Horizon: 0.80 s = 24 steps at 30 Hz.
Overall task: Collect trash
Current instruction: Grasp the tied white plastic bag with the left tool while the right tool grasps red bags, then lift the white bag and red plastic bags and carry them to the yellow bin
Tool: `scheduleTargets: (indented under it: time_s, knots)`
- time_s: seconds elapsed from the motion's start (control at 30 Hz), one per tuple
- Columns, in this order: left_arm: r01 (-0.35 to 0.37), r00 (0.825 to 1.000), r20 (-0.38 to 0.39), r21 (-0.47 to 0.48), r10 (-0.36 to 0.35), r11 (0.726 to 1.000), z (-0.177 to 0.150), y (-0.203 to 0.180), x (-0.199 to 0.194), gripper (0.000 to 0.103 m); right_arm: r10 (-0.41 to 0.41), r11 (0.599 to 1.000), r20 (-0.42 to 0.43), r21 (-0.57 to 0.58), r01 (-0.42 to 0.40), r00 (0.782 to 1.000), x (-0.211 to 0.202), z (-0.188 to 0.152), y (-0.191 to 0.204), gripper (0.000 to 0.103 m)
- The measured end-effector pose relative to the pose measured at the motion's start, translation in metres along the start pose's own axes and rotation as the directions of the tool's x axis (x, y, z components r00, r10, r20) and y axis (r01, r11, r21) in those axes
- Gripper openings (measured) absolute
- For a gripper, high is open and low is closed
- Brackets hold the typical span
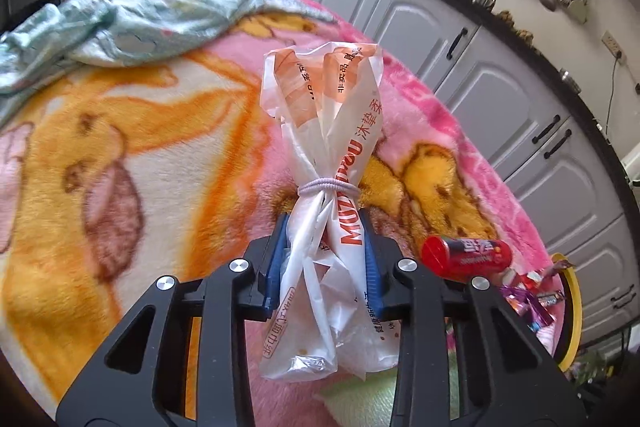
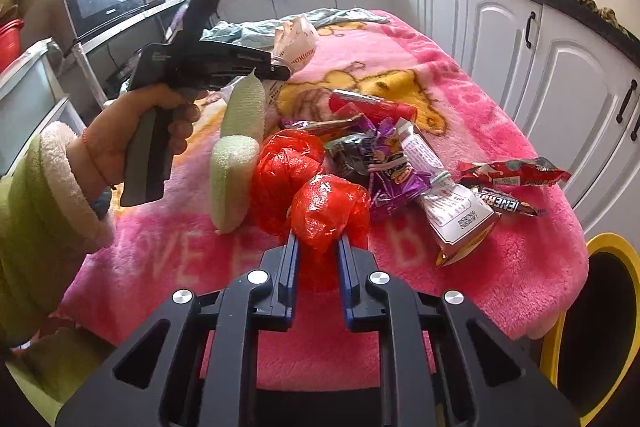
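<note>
My left gripper (image 1: 325,227) is shut on a white and orange plastic bag (image 1: 332,131) tied with a lilac hair band, held above the pink blanket (image 1: 120,167). In the right wrist view the left gripper (image 2: 280,69) holds that bag (image 2: 296,45) over the table's far part. My right gripper (image 2: 318,241) is shut on a crumpled red plastic bag (image 2: 330,209). A second red bag (image 2: 286,159), purple wrappers (image 2: 384,163), a white packet (image 2: 448,199), a red tube (image 2: 372,105) and snack bars (image 2: 508,187) lie on the blanket.
A yellow-rimmed bin (image 2: 600,327) stands at the table's right corner, also in the left wrist view (image 1: 570,307). Green foam sponges (image 2: 236,167) stand left of the trash pile. A green cloth (image 1: 120,23) lies at the far end. White cabinets (image 2: 560,75) run along the right.
</note>
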<state>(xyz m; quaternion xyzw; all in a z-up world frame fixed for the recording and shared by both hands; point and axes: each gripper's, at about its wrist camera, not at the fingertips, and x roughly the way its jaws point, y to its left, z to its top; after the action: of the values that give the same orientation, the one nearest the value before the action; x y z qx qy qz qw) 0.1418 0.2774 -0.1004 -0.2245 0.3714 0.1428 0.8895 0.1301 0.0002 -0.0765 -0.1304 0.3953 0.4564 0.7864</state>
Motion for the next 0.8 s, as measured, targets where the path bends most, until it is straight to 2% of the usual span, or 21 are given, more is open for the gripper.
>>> scheduleTargets:
  time_s: [0.2,0.53,0.8]
  knots:
    - [0.012,0.994,0.11,0.013,-0.013,1.0,0.001,-0.003,-0.045,0.025,-0.027,1.0,0.047,-0.012,0.027,0.999,-0.019,0.004,0.005,0.015]
    - [0.07,0.977,0.194,0.107,-0.09,0.992,0.003,-0.038,-0.09,0.025,-0.076,0.997,0.103,0.017,0.075,0.992,-0.048,0.008,-0.008,0.015]
    - [0.065,0.955,0.276,0.159,-0.107,0.985,-0.002,-0.062,-0.118,0.025,-0.099,0.995,0.139,0.039,0.095,0.985,-0.064,0.009,-0.015,0.015]
